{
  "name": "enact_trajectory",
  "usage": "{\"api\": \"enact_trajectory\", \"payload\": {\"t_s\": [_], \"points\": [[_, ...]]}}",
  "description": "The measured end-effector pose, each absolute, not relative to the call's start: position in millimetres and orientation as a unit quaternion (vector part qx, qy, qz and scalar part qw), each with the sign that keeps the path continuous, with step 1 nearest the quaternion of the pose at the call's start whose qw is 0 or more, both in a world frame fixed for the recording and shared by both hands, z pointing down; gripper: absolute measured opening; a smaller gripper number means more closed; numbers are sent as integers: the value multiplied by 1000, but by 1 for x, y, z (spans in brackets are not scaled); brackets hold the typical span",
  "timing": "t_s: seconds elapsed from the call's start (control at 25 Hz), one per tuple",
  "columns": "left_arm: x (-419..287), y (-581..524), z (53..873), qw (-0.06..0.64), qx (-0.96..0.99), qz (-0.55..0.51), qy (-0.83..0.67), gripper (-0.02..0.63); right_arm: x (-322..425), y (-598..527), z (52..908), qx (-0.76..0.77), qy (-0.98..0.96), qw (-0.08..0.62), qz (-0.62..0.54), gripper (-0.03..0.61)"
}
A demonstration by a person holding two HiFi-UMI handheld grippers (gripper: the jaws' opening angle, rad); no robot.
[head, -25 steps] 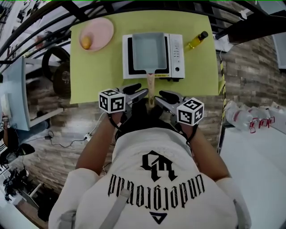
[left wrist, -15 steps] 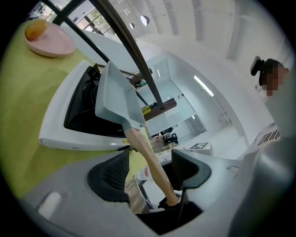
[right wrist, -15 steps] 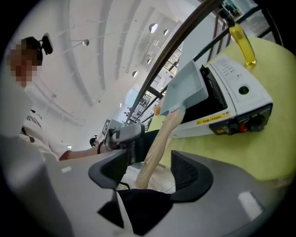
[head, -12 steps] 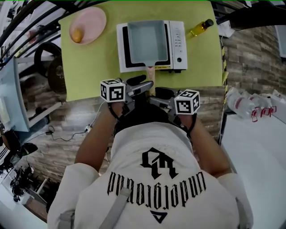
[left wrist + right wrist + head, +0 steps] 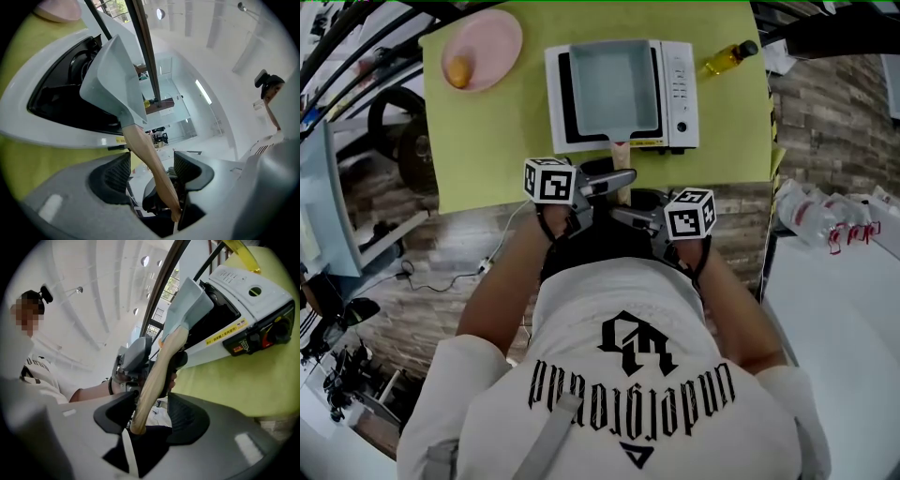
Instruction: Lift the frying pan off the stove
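Sitting on the white portable stove (image 5: 680, 89), the square grey frying pan (image 5: 614, 89) has not left its burner, and its pale wooden handle (image 5: 622, 150) points back over the stove's front edge toward the person. The stove stands near the middle of the mat-covered worktop (image 5: 487, 131), whose mat is yellow-green.

The left gripper (image 5: 614, 180) reaches in from the person's left with its jaws spread wide. In the left gripper view the handle runs between the two ribbed pads (nearer the right-hand one) with a gap on either side, so nothing is clamped.

The right gripper (image 5: 628, 214) sits just beside it, a little nearer the person, and its jaws are closing. In the right gripper view the butt end of the handle stands between them, close against the left-hand pad, while a clear gap shows on the other side, so there is no grip here either.

In the head view the two grippers lie close together at the near edge of the worktop.

At the far left corner a pink plate (image 5: 492, 37) carries a small yellow-orange fruit (image 5: 457, 70). At the far right, just beside the stove, lies a bottle (image 5: 727, 58) of yellow liquid with a dark cap.
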State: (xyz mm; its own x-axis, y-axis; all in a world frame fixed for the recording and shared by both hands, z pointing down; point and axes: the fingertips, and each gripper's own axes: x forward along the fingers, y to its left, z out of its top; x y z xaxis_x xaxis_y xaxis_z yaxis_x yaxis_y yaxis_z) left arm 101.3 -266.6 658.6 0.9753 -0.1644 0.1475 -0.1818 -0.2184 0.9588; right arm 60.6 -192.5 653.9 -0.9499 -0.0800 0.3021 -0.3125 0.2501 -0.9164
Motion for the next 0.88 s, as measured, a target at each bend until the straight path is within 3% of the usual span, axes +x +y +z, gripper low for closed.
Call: {"api": "enact_trajectory", "payload": {"t_s": [0.32, 0.44, 0.56, 0.88], "points": [[106, -263, 664, 641, 762, -8, -92, 301, 49, -190, 653, 104, -779, 80, 613, 137], [110, -263, 664, 641, 763, -12, -87, 278, 47, -189, 653, 101, -778, 79, 615, 132], [112, -261, 662, 639, 765, -13, -80, 177, 46, -189, 653, 101, -778, 77, 615, 129], [112, -265, 657, 619, 780, -11, -84, 173, 47, -189, 645, 94, -789, 71, 603, 133]]}}
